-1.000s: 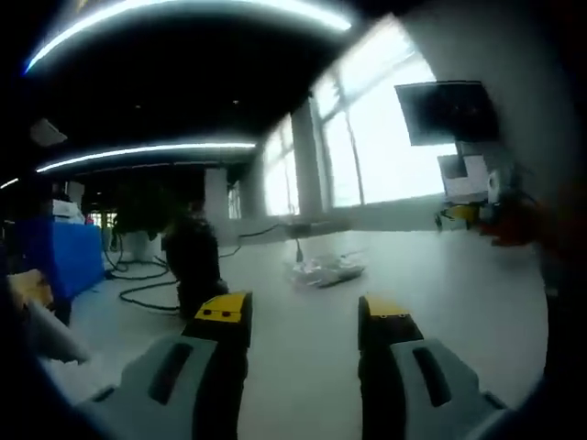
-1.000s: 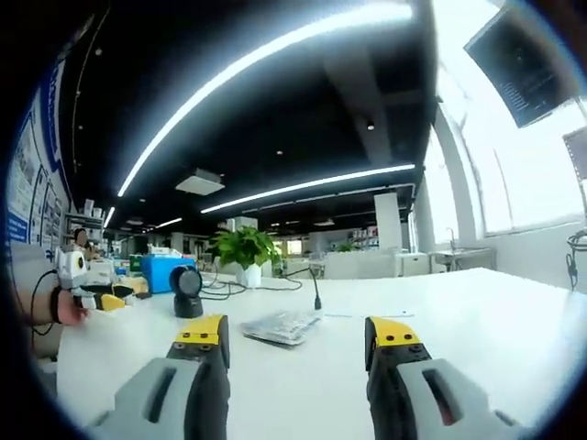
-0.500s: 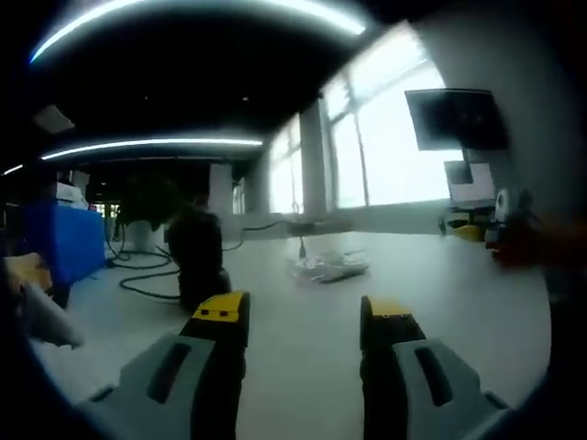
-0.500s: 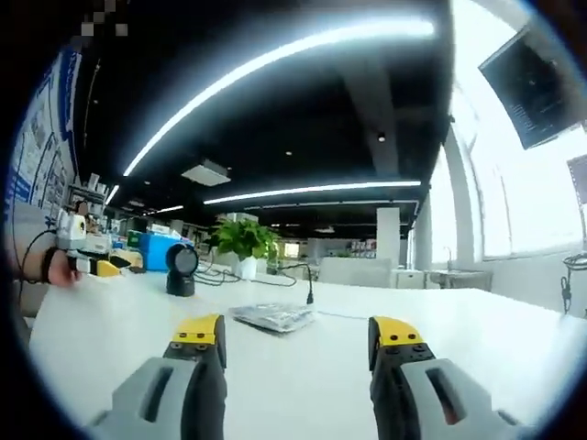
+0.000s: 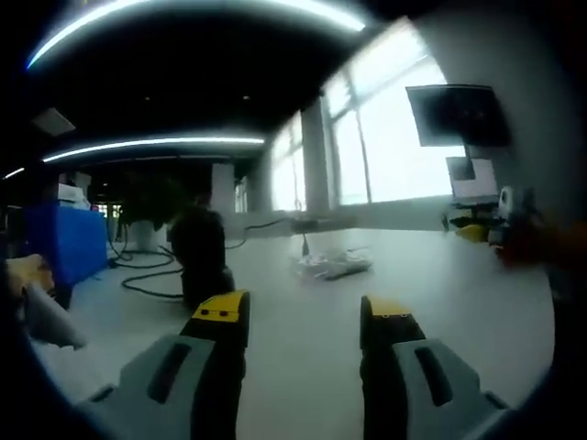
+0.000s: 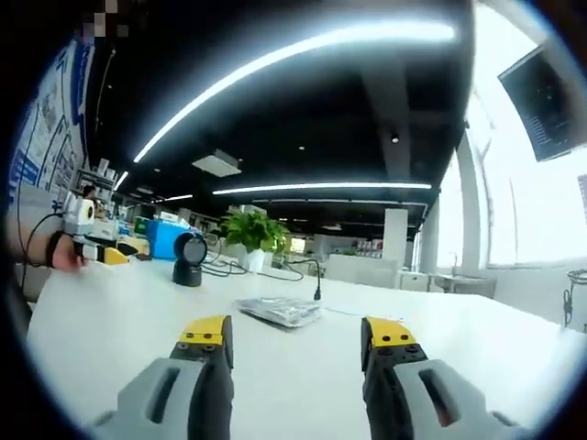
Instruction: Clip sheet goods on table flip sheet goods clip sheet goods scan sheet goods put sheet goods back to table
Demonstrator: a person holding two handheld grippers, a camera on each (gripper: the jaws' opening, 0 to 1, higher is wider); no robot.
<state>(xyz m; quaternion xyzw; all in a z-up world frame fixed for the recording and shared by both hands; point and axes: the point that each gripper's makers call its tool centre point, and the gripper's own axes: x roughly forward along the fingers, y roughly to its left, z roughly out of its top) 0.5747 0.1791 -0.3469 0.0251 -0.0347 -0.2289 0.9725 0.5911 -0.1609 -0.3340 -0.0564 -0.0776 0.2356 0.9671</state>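
Note:
A flat clear-wrapped sheet pack (image 6: 280,312) lies on the white table (image 6: 110,321), ahead of my right gripper (image 6: 295,332), whose yellow-tipped jaws stand open and empty. The same sheet pack (image 5: 332,266) lies further off in the left gripper view, beyond my open, empty left gripper (image 5: 303,313). A black scanner on a stand (image 6: 189,258) sits left of the pack; the scanner (image 5: 200,261) looms dark and close ahead-left of the left jaws. At the far left of the right gripper view the left gripper (image 6: 84,246) is held in a person's hand.
A potted plant (image 6: 251,236) and black cables (image 6: 220,269) sit behind the scanner, with a blue box (image 6: 165,240) further left. A small black upright post (image 6: 317,291) stands just behind the pack. Windows and a wall monitor (image 5: 457,115) lie to the right.
Both cameras shifted slightly; in the right gripper view the pack and scanner sit a little closer and lower-left. Both grippers stay open and nothing was touched.

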